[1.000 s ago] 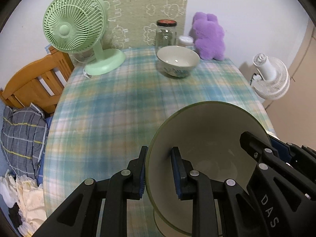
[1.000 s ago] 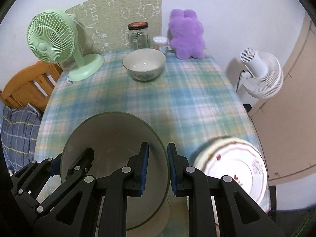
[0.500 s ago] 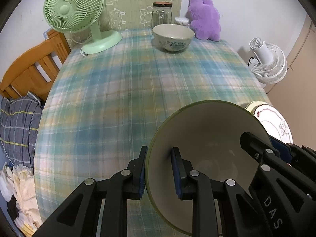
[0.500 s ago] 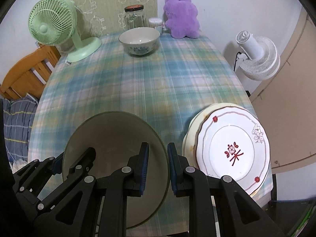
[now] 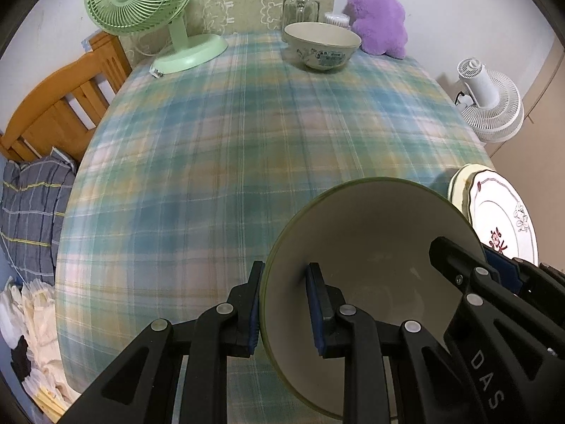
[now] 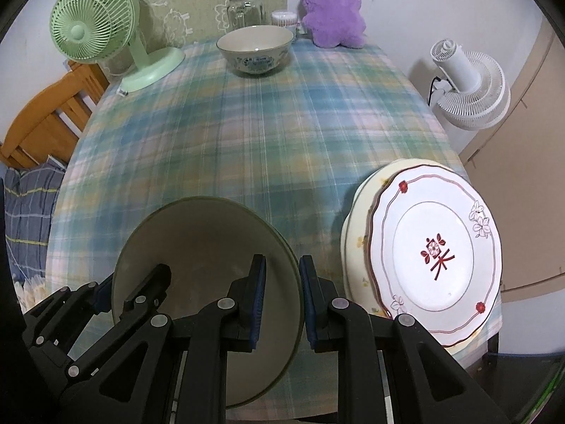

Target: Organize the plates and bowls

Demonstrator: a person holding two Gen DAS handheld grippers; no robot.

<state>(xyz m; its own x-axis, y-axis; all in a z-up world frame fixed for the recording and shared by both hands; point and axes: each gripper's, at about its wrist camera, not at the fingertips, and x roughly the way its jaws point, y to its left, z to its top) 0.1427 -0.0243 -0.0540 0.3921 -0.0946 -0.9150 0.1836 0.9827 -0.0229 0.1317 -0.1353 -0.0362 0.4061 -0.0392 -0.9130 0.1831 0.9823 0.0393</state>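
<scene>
This is a lived-in room of a home, not a workplace. The desk (image 6: 282, 134) wears a soft plaid cloth in green, blue and pink. At its far edge stand a mint-green fan (image 6: 95, 31), a glass jar (image 6: 245, 5) and a purple plush toy (image 6: 332, 10) (a bear or rabbit, hard to say). A wooden chair back (image 5: 63, 106) shows at the left, with a checked pillow (image 5: 28, 212) and a heap of folded laundry (image 5: 31, 318) below it. A white fan (image 6: 466, 88) stands on the floor at the right. Patterned household crockery sits on the cloth: a painted bowl (image 6: 254, 49) and stacked plates (image 6: 438, 251).
</scene>
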